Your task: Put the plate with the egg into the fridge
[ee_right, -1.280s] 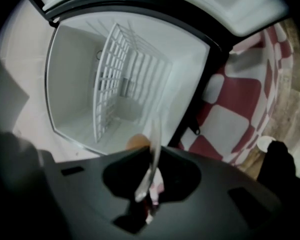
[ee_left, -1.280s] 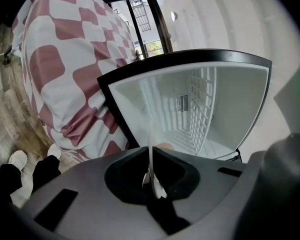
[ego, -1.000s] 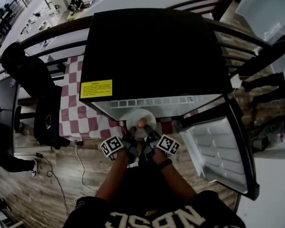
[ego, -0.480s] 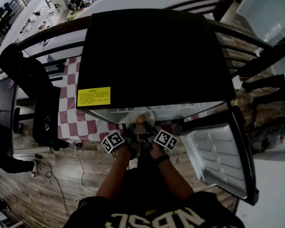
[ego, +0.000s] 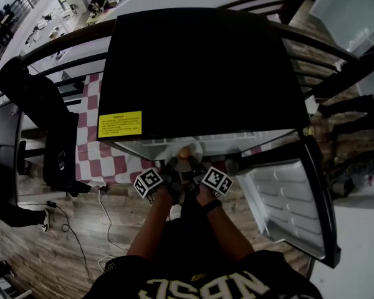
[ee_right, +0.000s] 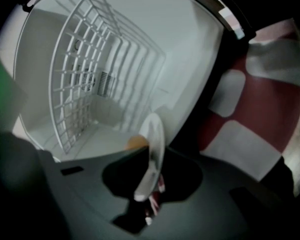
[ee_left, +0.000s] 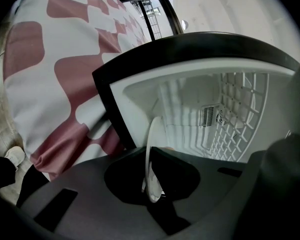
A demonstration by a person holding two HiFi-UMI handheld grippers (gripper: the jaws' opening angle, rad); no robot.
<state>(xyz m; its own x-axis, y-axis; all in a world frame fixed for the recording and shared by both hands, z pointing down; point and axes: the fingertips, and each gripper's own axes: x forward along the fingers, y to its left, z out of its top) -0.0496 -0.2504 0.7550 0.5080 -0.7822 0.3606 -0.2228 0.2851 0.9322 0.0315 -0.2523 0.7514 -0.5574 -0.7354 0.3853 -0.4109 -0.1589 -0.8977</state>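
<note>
The white plate (ego: 186, 148) with a brown egg (ego: 184, 154) on it sits at the mouth of the open black fridge (ego: 199, 67), half hidden under the fridge's top edge. My left gripper (ego: 172, 170) is shut on the plate's near-left rim and my right gripper (ego: 194, 169) on its near-right rim. In the left gripper view the plate (ee_left: 151, 154) stands edge-on between the jaws of the left gripper (ee_left: 152, 194). The right gripper (ee_right: 147, 199) pinches the plate (ee_right: 155, 144), with the egg (ee_right: 135, 142) beside it. Beyond is the white fridge interior (ee_right: 135, 59).
The fridge door (ego: 290, 198) stands open to the right. A white wire shelf (ee_left: 237, 114) hangs inside the fridge. A red-and-white checked cloth (ego: 90, 151) covers the table under the fridge. A person in black (ego: 34, 89) stands far left. Cables (ego: 106, 220) lie on the wooden floor.
Both grippers have carried the plate forward, from just outside the fridge to under its top edge. In the last half second there is little further movement.
</note>
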